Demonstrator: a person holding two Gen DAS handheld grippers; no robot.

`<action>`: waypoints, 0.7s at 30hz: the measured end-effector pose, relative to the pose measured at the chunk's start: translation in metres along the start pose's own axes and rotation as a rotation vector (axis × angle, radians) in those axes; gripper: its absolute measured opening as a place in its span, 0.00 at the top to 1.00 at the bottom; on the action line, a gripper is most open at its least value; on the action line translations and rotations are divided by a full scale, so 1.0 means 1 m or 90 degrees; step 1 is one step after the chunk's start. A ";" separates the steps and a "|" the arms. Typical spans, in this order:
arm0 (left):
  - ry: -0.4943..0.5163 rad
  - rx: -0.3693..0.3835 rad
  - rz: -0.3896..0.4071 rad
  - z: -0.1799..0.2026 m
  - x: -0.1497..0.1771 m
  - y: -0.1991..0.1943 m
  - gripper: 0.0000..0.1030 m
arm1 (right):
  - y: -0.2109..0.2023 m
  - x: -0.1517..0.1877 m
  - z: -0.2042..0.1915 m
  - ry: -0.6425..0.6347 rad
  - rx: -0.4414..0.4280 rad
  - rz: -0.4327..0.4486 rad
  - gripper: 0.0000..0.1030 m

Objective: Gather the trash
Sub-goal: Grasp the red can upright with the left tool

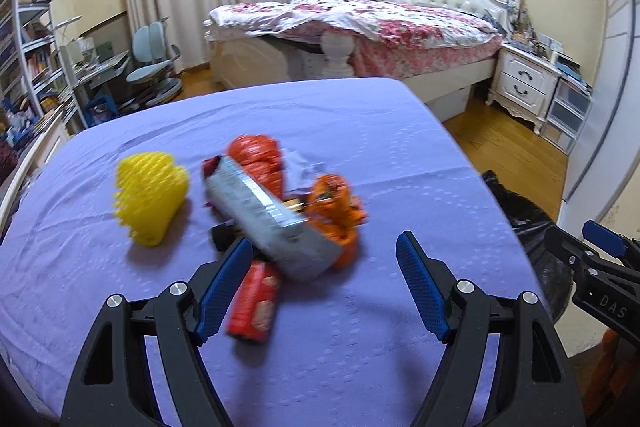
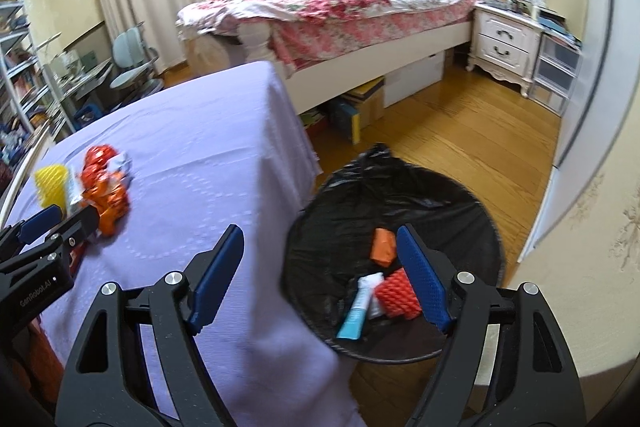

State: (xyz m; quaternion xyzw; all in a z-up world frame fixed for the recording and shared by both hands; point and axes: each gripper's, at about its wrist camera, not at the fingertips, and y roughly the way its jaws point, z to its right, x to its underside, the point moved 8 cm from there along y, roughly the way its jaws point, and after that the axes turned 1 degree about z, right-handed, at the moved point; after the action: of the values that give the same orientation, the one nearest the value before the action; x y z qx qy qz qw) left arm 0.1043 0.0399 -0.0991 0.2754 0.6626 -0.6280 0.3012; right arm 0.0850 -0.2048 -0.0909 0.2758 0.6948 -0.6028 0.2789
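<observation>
the lavender tablecloth [image 1: 360,131] is the landmark here, draped over a table that fills most of the left wrist view. near the middle of the cloth lies a loose heap of trash: a yellow foam fruit net [image 1: 151,198] on the heap's left edge, a silver-grey wrapper [image 1: 272,219] lying slantwise across the top, a crumpled red-orange bag [image 1: 258,157] behind it toward the far edge of the cloth, an orange wrapper [image 1: 338,211] touching the silver one on the right, and a red packet [image 1: 254,307] at the near end, partly under the silver wrapper. the left gripper [image 1: 325,255] hangs over the near side of the heap with its blue pads spread wide and nothing pinched; its left pad overlaps the heap's near edge in view, though whether it touches anything is hard to tell through the blur. off the right-hand edge of the cloth, on the wooden floor, stands a trash bin [image 2: 472,199] lined with a black bag, just beside the hanging cloth. inside it lie an orange scrap [image 2: 382,247], a red foam net [image 2: 396,293] and a white and teal tube [image 2: 356,311]. the right gripper [image 2: 320,243] hovers over the gap between cloth edge and bin, jaws spread apart and empty, its right pad above the bin's contents.
</observation>
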 end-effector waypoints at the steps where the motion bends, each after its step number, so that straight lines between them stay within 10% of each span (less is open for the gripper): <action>1: -0.009 -0.007 -0.003 -0.009 0.002 0.000 0.28 | 0.001 0.001 -0.008 -0.007 -0.006 -0.003 0.25; 16: -0.038 -0.011 -0.044 -0.049 0.020 0.013 0.28 | 0.012 0.004 -0.085 -0.079 -0.065 -0.024 0.25; 21: -0.020 0.007 -0.076 -0.045 0.021 0.026 0.45 | 0.013 0.006 -0.091 -0.087 -0.064 -0.029 0.25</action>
State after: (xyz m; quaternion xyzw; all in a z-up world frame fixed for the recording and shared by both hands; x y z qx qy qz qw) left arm 0.1074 0.0857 -0.1306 0.2270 0.6696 -0.6527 0.2723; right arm 0.0853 -0.1125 -0.0928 0.2038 0.7098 -0.5905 0.3253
